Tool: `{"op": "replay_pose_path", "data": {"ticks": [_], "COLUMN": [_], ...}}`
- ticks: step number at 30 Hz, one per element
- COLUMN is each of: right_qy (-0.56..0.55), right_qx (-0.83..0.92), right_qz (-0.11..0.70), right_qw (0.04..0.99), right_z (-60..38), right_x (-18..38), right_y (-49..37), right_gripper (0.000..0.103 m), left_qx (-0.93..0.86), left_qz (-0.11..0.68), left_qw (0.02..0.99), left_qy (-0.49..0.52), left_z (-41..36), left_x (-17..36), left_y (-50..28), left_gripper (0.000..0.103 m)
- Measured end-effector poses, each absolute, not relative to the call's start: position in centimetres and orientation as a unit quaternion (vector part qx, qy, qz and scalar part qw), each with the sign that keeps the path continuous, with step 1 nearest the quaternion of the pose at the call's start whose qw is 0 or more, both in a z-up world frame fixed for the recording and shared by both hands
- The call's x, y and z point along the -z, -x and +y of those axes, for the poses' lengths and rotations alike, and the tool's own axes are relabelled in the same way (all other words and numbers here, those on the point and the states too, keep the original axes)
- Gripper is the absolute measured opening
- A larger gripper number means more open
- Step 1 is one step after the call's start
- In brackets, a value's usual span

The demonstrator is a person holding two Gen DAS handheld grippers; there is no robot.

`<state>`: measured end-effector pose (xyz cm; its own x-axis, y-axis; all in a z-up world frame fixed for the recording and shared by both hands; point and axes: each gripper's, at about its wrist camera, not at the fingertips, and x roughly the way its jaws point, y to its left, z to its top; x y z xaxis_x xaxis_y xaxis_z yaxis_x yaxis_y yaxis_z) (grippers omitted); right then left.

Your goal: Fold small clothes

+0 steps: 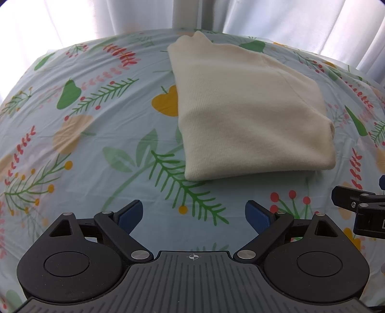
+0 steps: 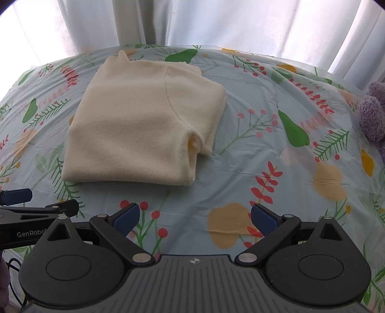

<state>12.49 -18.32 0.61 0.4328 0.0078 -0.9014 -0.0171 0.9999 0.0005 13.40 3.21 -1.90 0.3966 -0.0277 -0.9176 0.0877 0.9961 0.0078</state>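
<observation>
A cream knitted garment [image 1: 247,108] lies folded into a thick rectangle on the floral tablecloth [image 1: 96,134]. In the right wrist view the same garment [image 2: 144,125] sits left of centre, a sleeve seam showing on top and layered edges at its right side. My left gripper [image 1: 193,216] hovers just short of the garment's near edge, open, with nothing between its blue pads. My right gripper [image 2: 195,220] is also open and empty, a little back from the garment's near right corner. Each gripper shows at the edge of the other's view.
White curtains [image 2: 192,21] hang behind the table's far edge. A fuzzy purple item [image 2: 373,113] lies at the far right of the tablecloth [image 2: 276,156]. A white post [image 1: 182,14] stands behind the table.
</observation>
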Motion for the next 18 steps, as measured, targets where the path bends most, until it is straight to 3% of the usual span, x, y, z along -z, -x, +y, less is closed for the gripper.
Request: {"op": "replay_pose_path", "data": {"ticks": [18], "right_qy": [0.006], "right_qx": [-0.006], "right_qz": [0.531], "right_qw": [0.847], "right_z": [-18.27], "right_x": [-0.57], "right_y": [-12.51], "right_gripper": [0.099], "left_qx": [0.032], "left_qz": [0.547], "left_qw": [0.836], "left_qy": [-0.026], "left_z": [3.40], "left_x": [1.74], "left_y": [-13.51], "left_gripper": [0.096]}}
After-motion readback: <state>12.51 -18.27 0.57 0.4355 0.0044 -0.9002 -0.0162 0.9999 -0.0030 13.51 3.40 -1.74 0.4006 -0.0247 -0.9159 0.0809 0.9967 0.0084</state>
